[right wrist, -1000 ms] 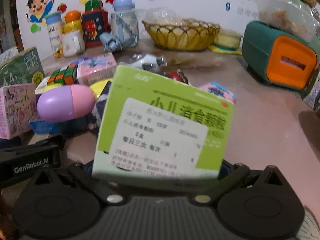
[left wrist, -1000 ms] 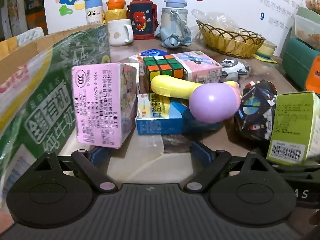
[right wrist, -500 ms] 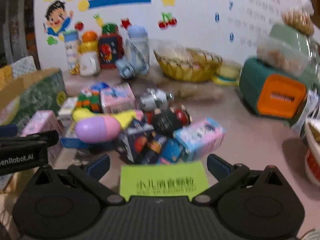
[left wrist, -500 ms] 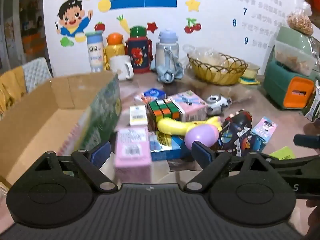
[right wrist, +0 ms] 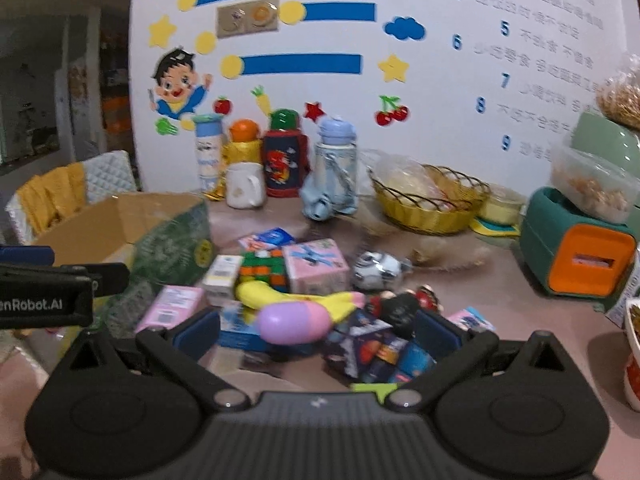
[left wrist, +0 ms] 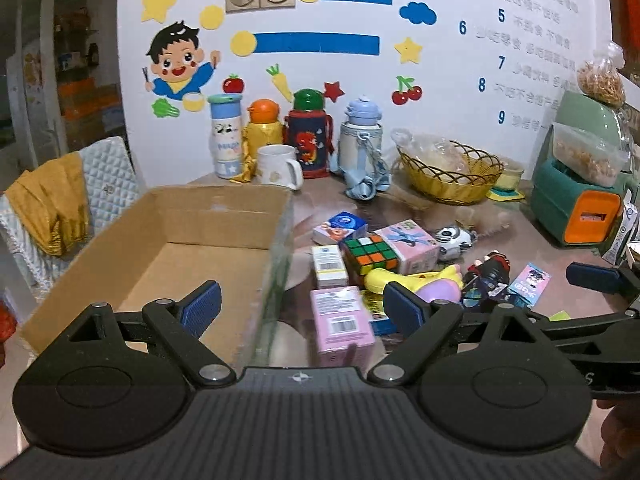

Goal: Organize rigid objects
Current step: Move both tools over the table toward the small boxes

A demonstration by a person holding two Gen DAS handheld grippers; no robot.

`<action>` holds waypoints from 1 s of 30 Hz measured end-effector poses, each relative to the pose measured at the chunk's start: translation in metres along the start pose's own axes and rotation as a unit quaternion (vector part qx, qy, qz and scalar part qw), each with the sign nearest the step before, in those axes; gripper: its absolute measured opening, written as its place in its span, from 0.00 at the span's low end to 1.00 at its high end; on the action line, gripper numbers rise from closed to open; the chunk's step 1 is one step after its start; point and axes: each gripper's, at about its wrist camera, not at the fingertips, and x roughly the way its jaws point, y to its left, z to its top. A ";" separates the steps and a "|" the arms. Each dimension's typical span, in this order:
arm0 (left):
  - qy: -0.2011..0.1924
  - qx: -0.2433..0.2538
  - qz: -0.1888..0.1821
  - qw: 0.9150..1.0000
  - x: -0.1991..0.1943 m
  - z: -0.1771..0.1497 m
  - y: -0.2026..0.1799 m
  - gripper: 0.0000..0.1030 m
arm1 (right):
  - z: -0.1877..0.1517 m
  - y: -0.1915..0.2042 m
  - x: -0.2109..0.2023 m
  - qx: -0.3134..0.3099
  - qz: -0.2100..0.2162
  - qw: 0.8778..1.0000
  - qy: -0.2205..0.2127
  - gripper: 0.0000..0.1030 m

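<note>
A pile of rigid toys and boxes lies on the table: a pink box [left wrist: 342,326], a Rubik's cube [left wrist: 370,254], a yellow toy [left wrist: 404,278], a purple-pink egg [right wrist: 294,322] and a dark patterned box [right wrist: 374,350]. An empty cardboard box [left wrist: 172,252] stands at the left. My left gripper [left wrist: 300,310] is open and raised above the pink box and the box wall. My right gripper [right wrist: 316,334] is open and raised above the pile. A green box edge [right wrist: 370,388] shows just below it.
Water bottles and a white mug [left wrist: 278,166] stand along the wall. A wicker basket [left wrist: 450,176] and a green-orange appliance [left wrist: 576,206] are at the back right. A chair with a yellow cloth [left wrist: 52,200] stands left of the cardboard box.
Both grippers have risen and pulled back from the pile. The right gripper opened and let go of the green box. The left gripper stayed open and now looks down into the cardboard box.
</note>
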 end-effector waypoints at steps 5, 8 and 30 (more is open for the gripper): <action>-0.009 -0.001 0.024 1.000 -0.016 0.001 0.004 1.00 | 0.004 0.017 -0.005 -0.002 0.020 1.000 -0.014 0.99; -0.017 -0.004 0.039 0.999 -0.024 0.003 0.009 1.00 | 0.004 0.024 -0.007 -0.008 0.036 0.999 -0.018 0.99; -0.025 -0.018 0.047 0.998 -0.022 0.009 0.014 1.00 | -0.010 0.028 -0.025 -0.032 0.057 0.998 -0.016 0.99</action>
